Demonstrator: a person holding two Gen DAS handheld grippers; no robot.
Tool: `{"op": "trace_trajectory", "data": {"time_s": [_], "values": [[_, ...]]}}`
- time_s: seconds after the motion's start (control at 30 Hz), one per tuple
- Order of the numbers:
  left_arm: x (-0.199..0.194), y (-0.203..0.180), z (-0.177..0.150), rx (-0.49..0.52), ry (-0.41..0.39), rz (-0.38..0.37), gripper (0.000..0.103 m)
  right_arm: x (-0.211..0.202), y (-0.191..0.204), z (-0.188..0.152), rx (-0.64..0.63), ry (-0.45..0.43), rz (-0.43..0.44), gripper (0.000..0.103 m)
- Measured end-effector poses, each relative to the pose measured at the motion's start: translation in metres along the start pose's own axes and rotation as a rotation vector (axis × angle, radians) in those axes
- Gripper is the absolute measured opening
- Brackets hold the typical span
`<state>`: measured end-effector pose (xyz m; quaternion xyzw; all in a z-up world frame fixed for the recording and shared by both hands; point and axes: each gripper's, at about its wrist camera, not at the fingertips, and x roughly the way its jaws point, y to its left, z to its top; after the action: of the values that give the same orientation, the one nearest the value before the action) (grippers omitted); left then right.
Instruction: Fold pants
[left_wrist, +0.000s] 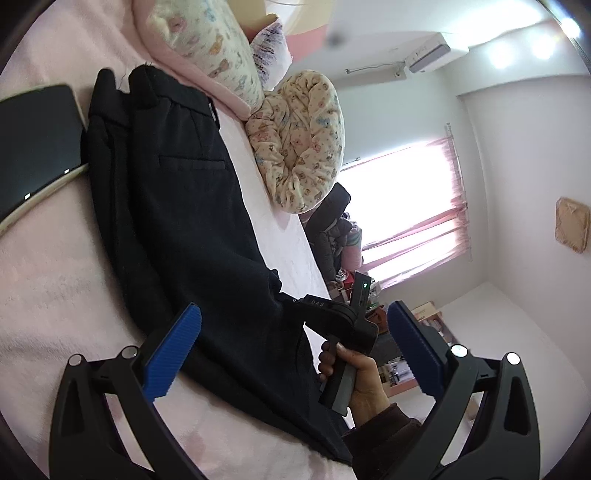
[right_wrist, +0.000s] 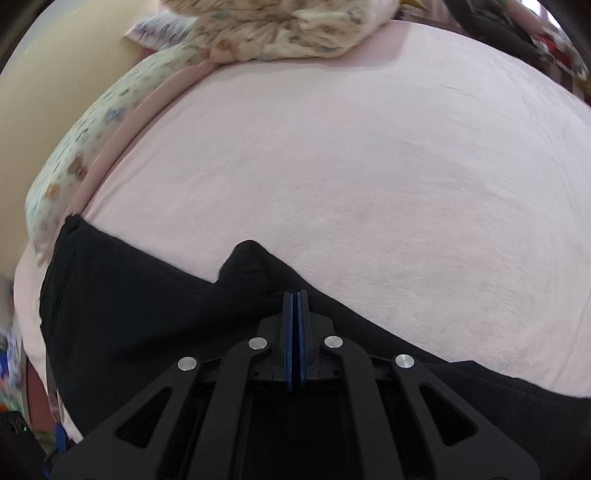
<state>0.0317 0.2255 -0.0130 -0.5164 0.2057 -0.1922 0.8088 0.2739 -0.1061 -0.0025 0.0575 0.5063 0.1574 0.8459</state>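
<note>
Pants (left_wrist: 173, 221), black and already doubled leg over leg, lie lengthwise on the pink bed (left_wrist: 48, 280) in the left wrist view, waistband and back pocket toward the patterned pillows (left_wrist: 295, 144), a dark tablet (left_wrist: 33, 147) just beside them. The left hand-held gripper (left_wrist: 295, 354) has its blue pads spread wide apart, holding nothing, and points nearly level along the garment with the cloth below and between them. Further on, a person's hand (left_wrist: 358, 373) grips the handle of the right hand-held gripper (left_wrist: 332, 314), which tilts steeply down onto the near edge of the trousers.

From the right wrist view, the right hand-held gripper (right_wrist: 295, 295) shows its blue pads pressed together, and a peaked bunch of black fabric (right_wrist: 251, 266) rises just ahead of the tips. It looks clamped on that pinch of the pants, though how many layers it has caught is hidden.

The step in hand is probably taking hold for a fold. To do it well, the left side should close on the matching edge so both layers come up together, then both hands carry the cloth evenly toward the waistband, keeping the edges aligned and clear of the tablet.
</note>
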Motion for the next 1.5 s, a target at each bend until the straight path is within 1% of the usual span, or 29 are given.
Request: {"op": "trace_trajectory", "data": {"time_s": [0.07,0.1,0.13,0.17,0.2,0.23,0.27,0.3,0.4,0.47,0.5,0.53,0.57,0.6,0.67,0.77,0.83,0.9,0.93,1.0,1.03,1.1,1.13,1.2,1.27,1.3,1.4,1.43,1.5], "values": [[-0.001,-0.003,-0.001,0.018,-0.001,0.003,0.101,-0.004,-0.003,-0.006,-0.005,-0.002,0.03,0.003],[-0.001,-0.004,-0.002,0.022,0.001,0.003,0.101,-0.013,-0.008,-0.009,0.0,-0.011,0.061,0.008],[-0.001,-0.004,-0.002,0.023,0.001,0.003,0.101,-0.024,-0.014,-0.01,0.022,-0.026,0.098,0.018],[-0.001,-0.004,-0.002,0.021,0.001,0.003,0.101,-0.036,-0.023,-0.012,0.048,-0.048,0.123,0.049],[-0.001,-0.003,-0.001,0.014,-0.002,0.003,0.101,-0.054,-0.034,-0.015,0.08,-0.094,0.145,0.067],[0.0,-0.003,-0.001,0.008,-0.002,0.001,0.101,-0.07,-0.042,-0.018,0.091,-0.148,0.176,0.066],[0.0,-0.001,-0.002,0.0,-0.002,-0.002,0.101,-0.086,-0.052,-0.024,0.092,-0.187,0.219,0.059],[0.0,-0.001,-0.001,-0.008,-0.003,-0.004,0.101,-0.092,-0.058,-0.027,0.101,-0.188,0.244,0.048],[0.004,0.0,-0.001,-0.021,0.002,-0.012,0.101,-0.095,-0.077,-0.044,0.158,-0.151,0.336,0.046],[0.005,-0.002,-0.003,-0.015,0.001,-0.011,0.101,-0.079,-0.085,-0.054,0.2,-0.111,0.318,0.046],[0.005,-0.004,-0.003,-0.006,-0.001,-0.011,0.101,-0.064,-0.093,-0.061,0.233,-0.078,0.233,0.046],[0.004,-0.005,-0.004,0.002,-0.005,-0.009,0.101,-0.046,-0.106,-0.068,0.273,-0.028,0.173,0.041],[0.004,-0.007,-0.004,0.011,-0.012,-0.004,0.101,-0.04,-0.114,-0.072,0.301,-0.028,0.196,0.031],[0.004,-0.008,-0.004,0.02,-0.018,0.0,0.101,-0.044,-0.126,-0.081,0.348,-0.065,0.258,0.03],[0.0,-0.008,-0.002,0.037,-0.034,0.011,0.101,-0.055,-0.131,-0.087,0.381,-0.085,0.284,0.031],[-0.003,-0.005,0.002,0.045,-0.033,0.027,0.101,-0.089,-0.128,-0.11,0.339,-0.111,0.318,0.031],[-0.004,0.0,0.008,0.013,-0.011,0.015,0.101,-0.118,-0.125,-0.136,0.29,-0.117,0.356,0.036],[-0.001,0.007,0.013,-0.038,0.026,0.044,0.101,-0.146,-0.126,-0.164,0.239,-0.134,0.355,0.075],[0.003,0.01,0.016,-0.059,0.051,0.076,0.101,-0.162,-0.127,-0.178,0.207,-0.157,0.339,0.077],[0.01,0.012,0.021,-0.084,0.079,0.111,0.1,-0.19,-0.133,-0.204,0.151,-0.208,0.318,0.077],[0.015,0.012,0.025,-0.095,0.09,0.164,0.1,-0.201,-0.14,-0.216,0.149,-0.236,0.318,0.077],[0.025,0.014,0.033,-0.116,0.114,0.21,0.099,-0.212,-0.155,-0.23,0.196,-0.288,0.352,0.077],[0.03,0.017,0.037,-0.143,0.125,0.252,0.097,-0.217,-0.166,-0.237,0.234,-0.315,0.374,0.077],[0.04,0.022,0.046,-0.203,0.146,0.306,0.097,-0.217,-0.182,-0.24,0.3,-0.346,0.405,0.077],[0.046,0.025,0.052,-0.229,0.154,0.341,0.097,-0.216,-0.189,-0.237,0.336,-0.351,0.439,0.077],[0.05,0.025,0.056,-0.246,0.149,0.36,0.097,-0.217,-0.189,-0.236,0.338,-0.357,0.469,0.077],[0.053,0.028,0.065,-0.286,0.119,0.379,0.097,-0.221,-0.184,-0.233,0.315,-0.37,0.498,0.077],[0.053,0.028,0.068,-0.286,0.105,0.383,0.095,-0.221,-0.182,-0.232,0.305,-0.367,0.504,0.077],[0.054,0.025,0.075,-0.253,0.076,0.41,0.079,-0.223,-0.18,-0.233,0.286,-0.361,0.51,0.077]]}}
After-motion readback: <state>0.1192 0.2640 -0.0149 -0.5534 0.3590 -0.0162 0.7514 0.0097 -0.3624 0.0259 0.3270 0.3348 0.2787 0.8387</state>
